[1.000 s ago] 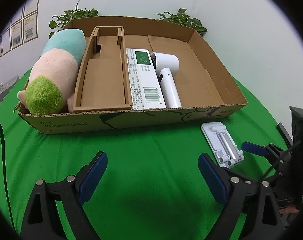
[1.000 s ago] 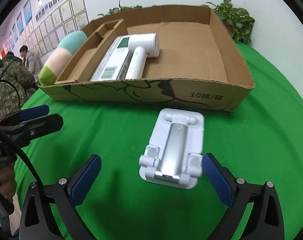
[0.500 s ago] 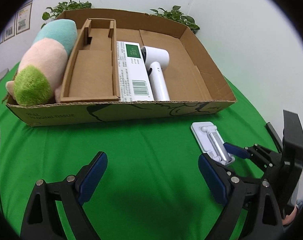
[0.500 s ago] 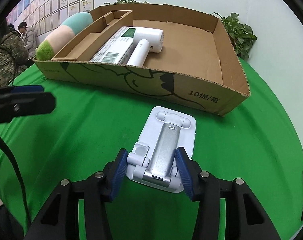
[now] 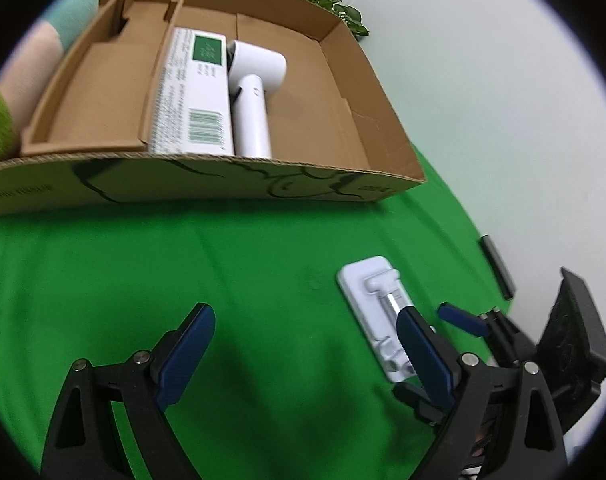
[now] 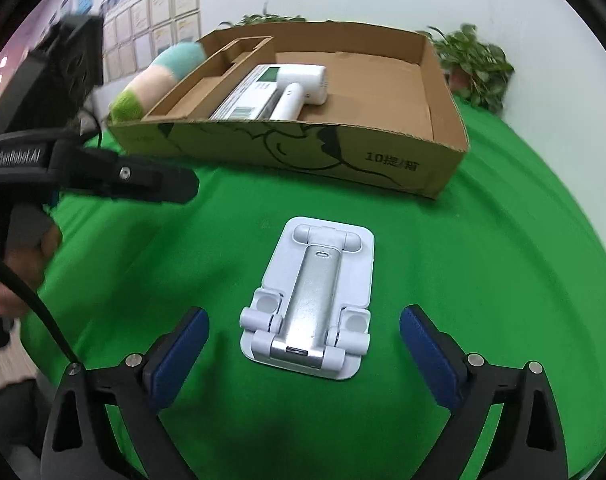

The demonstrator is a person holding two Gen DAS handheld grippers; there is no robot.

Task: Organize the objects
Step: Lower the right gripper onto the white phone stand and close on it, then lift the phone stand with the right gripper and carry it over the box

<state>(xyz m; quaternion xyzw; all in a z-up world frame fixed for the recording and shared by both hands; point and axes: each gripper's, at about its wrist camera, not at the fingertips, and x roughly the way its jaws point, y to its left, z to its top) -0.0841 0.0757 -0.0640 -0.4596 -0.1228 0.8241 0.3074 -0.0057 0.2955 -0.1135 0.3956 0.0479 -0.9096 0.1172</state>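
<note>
Left wrist view: the left tongs (image 5: 303,354) hang wide apart and empty over the green tabletop (image 5: 243,264). The folded phone stand (image 5: 377,312) lies flat near the right edge, outside the cardboard box (image 5: 207,188).

Right wrist view: half a second ago the right tongs (image 6: 305,350) pinched the phone stand (image 6: 315,300); now they are opening, pads clear on both sides. The grasp looks abandoned, so the stand is not yet boxed.
</note>
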